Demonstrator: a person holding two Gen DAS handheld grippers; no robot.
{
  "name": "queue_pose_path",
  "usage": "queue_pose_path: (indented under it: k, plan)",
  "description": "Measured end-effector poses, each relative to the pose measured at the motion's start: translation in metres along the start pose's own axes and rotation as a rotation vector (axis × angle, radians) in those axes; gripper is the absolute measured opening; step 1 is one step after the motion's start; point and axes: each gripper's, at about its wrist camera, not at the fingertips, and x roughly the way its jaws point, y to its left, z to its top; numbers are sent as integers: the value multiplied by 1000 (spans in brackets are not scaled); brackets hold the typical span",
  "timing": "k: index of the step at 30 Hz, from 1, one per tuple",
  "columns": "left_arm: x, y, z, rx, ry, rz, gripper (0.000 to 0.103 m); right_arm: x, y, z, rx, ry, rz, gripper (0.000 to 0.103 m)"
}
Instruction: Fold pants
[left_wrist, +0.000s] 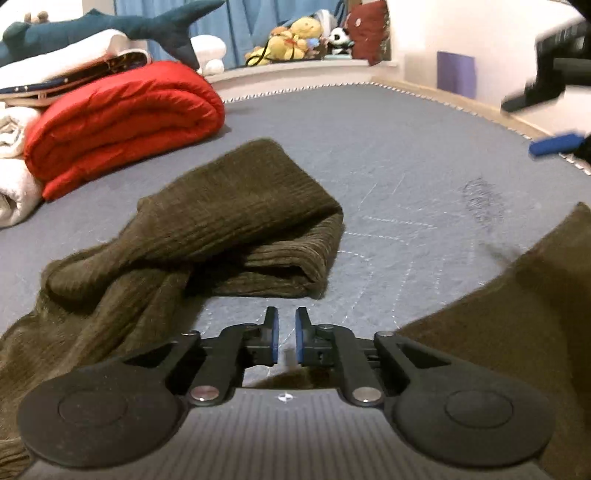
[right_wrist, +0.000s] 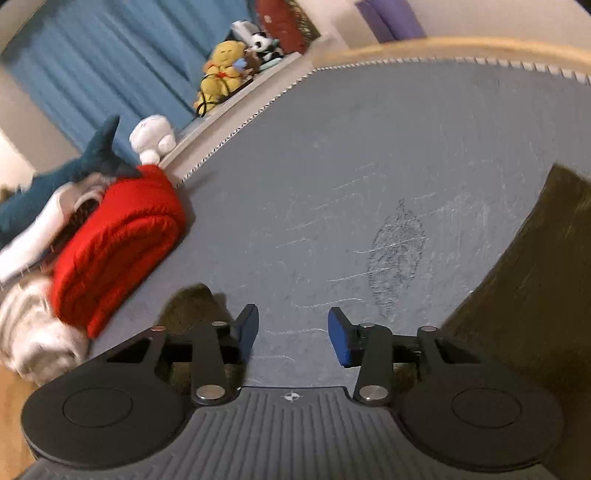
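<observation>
Across the middle of the left wrist view lie the pants (left_wrist: 229, 221), dark olive corduroy, spread on the grey mattress (left_wrist: 388, 155). One leg is doubled back over itself in a twisted, lumpy lap, and more of the same cloth fills the lower left and lower right of that frame, so the garment looks rumpled rather than squared up. By my reading the fold is barely begun — the leg wants untwisting and laying flat before any tidy halving can follow.

At the bottom centre, the left gripper (left_wrist: 286, 338) has its jaws nearly closed, a narrow gap between the blue pads, and nothing is visibly caught in them. The right gripper (right_wrist: 292, 336) stands with jaws wide apart over bare mattress, holding nothing; olive cloth shows at the right edge of its view and a small patch at lower left behind one finger.

A rolled red quilt (left_wrist: 122, 125) sits at the upper left, clear of the work.
</observation>
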Motion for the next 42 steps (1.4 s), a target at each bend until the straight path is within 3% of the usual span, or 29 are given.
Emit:
queue_pose_path:
  k: [4, 6, 7, 14, 17, 18, 21, 24, 26, 27, 28, 30, 31, 32, 34, 36, 38, 42]
  plan:
    - [31, -11, 8, 48, 27, 44, 22, 12, 3, 8, 27, -7, 41, 45]
    - [42, -17, 12, 80, 30, 60, 39, 19, 3, 8, 6, 11, 37, 47]
    - [49, -20, 13, 100, 26, 77, 42, 22, 1, 9, 5, 26, 36, 47]
    - [87, -40, 28, 195, 20, 120, 43, 43, -21, 30, 117, 101, 42, 50]
    - [105, -45, 44, 209, 35, 149, 40, 42, -28, 35, 142, 98, 41, 51]
    - [110, -46, 50, 209, 48, 153, 27, 41, -31, 36, 154, 99, 44, 52]
    - [121, -41, 76, 163, 114, 131, 13, 42, -38, 40, 184, 102, 47, 53]
    - [106, -18, 107, 12, 115, 58, 12, 45, -48, 44, 225, 101, 31, 53]
    - [76, 17, 133, -207, 24, -113, 12, 46, -51, 45, 251, 103, 29, 53]
    - [58, 41, 142, -357, -59, -237, 12, 46, -53, 45, 263, 105, 30, 53]
    - [32, 77, 145, -560, -202, -368, 12, 47, -53, 45, 268, 106, 31, 53]
    - [-2, 126, 133, -846, -398, -437, 12, 47, -51, 43, 263, 108, 30, 53]
    - [-9, 146, 122, -967, -439, -439, 13, 48, -50, 42, 262, 111, 32, 53]
    - [-8, 158, 112, -1044, -430, -428, 13, 48, -50, 41, 265, 116, 35, 53]
    - [4, 159, 98, -1039, -325, -388, 17, 49, -50, 40, 269, 123, 39, 54]
    - [18, 145, 87, -959, -195, -353, 43, 49, -50, 39, 267, 125, 38, 55]
    - [27, 128, 78, -872, -109, -308, 61, 50, -49, 38, 268, 132, 40, 56]
    - [39, 80, 67, -641, 11, -247, 62, 50, -50, 37, 278, 147, 46, 57]
